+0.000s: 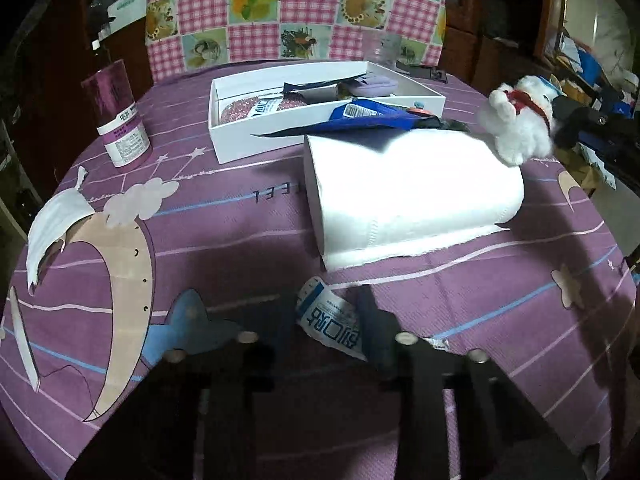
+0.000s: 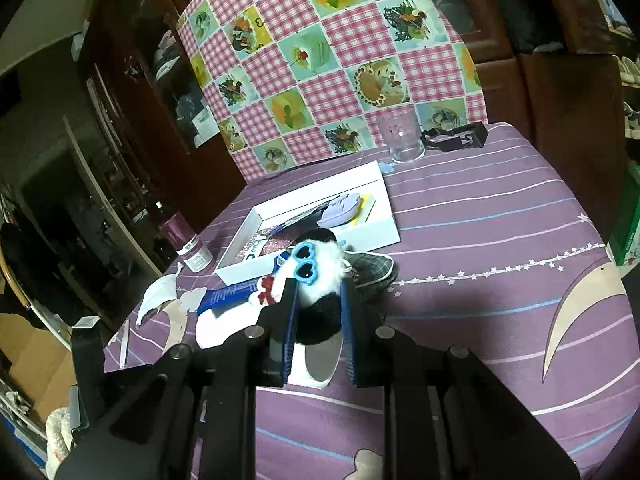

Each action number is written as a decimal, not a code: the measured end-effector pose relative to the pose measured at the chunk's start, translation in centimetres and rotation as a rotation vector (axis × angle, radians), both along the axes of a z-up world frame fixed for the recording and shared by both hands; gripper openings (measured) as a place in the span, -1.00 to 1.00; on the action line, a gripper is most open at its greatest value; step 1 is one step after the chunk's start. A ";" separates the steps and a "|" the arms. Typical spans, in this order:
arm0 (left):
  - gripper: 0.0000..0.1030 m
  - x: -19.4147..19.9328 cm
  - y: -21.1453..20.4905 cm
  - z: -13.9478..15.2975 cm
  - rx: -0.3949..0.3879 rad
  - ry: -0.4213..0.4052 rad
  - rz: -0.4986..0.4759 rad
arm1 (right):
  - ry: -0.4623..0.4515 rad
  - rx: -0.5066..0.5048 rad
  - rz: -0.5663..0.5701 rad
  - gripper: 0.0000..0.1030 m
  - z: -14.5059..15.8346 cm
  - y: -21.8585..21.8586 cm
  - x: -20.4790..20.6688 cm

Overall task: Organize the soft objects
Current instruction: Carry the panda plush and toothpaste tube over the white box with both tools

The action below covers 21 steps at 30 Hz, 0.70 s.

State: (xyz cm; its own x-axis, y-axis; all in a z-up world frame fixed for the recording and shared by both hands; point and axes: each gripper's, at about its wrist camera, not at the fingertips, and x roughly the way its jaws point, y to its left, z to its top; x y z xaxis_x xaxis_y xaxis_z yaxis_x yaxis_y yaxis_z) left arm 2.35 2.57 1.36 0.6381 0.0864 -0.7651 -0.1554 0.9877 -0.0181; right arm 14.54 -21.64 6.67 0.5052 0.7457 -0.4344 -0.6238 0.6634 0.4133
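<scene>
Your right gripper [image 2: 318,312] pinches the plush toy [image 2: 316,276]; your left gripper [image 1: 324,340] has a small printed packet [image 1: 330,320] between its fingers.

In the left wrist view the packet sits at 6 o'clock, and whether the pads press it you cannot tell. The tissue roll [image 1: 408,192] lies at centre on the purple tablecloth [image 1: 224,240], the white box [image 1: 320,104] at 12 o'clock behind it, and the toy hangs at 2 o'clock.

Purple canister [image 1: 120,114], drinking glass [image 2: 402,136], black clip [image 2: 456,136] on tablecloth [image 1: 248,236].
</scene>
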 end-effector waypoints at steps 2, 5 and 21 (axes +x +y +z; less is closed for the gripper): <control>-0.89 -0.2 0.5 0.0 -0.011 -0.004 0.029 | -0.007 -0.004 -0.002 -0.57 0.0 0.0 0.0; -0.96 -0.4 1.4 0.1 -0.055 -0.012 0.058 | -0.006 -0.005 -0.001 -0.57 0.0 0.0 0.0; -0.99 -2.5 2.1 3.0 -0.082 -0.206 0.089 | -0.034 -0.009 0.014 -0.57 0.4 0.2 -0.7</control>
State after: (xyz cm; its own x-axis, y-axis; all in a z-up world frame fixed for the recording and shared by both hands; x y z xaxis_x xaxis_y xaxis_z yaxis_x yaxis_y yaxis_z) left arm -0.16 4.69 4.31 0.7744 0.0918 -0.6260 -0.2262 0.9642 -0.1384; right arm 13.85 -21.47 7.09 0.5094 0.7489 -0.4240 -0.6463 0.6582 0.3860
